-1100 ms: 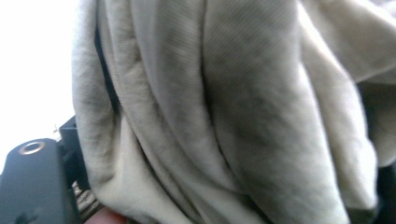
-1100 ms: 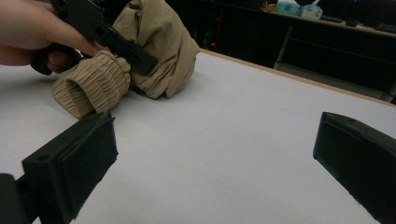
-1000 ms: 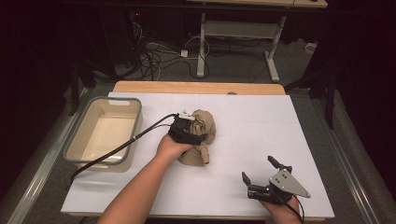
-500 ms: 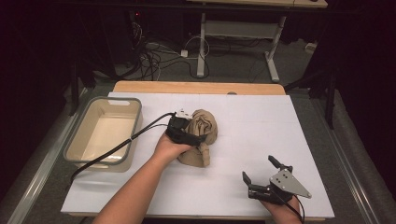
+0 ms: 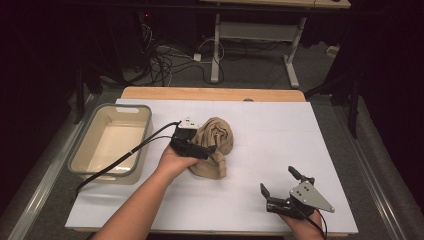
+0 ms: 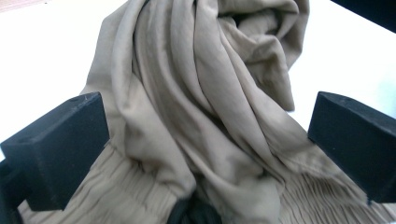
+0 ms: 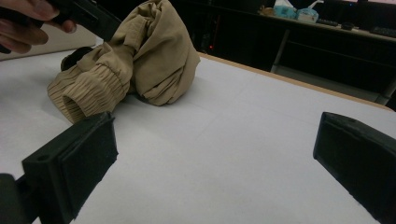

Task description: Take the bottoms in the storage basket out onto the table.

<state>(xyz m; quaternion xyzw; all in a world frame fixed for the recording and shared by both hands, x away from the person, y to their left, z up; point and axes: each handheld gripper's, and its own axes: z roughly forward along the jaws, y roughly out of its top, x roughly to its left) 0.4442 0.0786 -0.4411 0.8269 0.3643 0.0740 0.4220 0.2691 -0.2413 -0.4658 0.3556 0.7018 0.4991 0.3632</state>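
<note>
High view first: the white tabletop (image 5: 260,165) takes up most of the frame, with a strip of wood along its far edge. At its left stands a beige bin (image 5: 90,160), clear-rimmed, nothing to be seen inside. Near the middle lies the cloth (image 5: 216,140), a tan garment bunched into a loose heap with a gathered, elastic band at the near end.

I judge it light and limp: it will sag and unroll when lifted, and a pinch on one thin fold may drag out only a layer. The ribbed band, or the thick twisted ridge that runs up the heap, looks like the surest place to bite.

Left hand-held gripper (image 5: 192,145) sits at the cloth's left flank, its cable trailing back past the bin. In the left gripper view its jaws stand spread wide on either side of the folds, having just been opening, and the pads do not press on the fabric; the cloth (image 6: 205,102) lies between them, free. The forearm runs in from the bottom edge, angled up and right, the hand wrapped round the gripper body.

Right hand-held gripper (image 5: 285,192) rests low near the front right edge, well apart from the cloth, jaws spread with nothing between them and pointing toward the heap.
</note>
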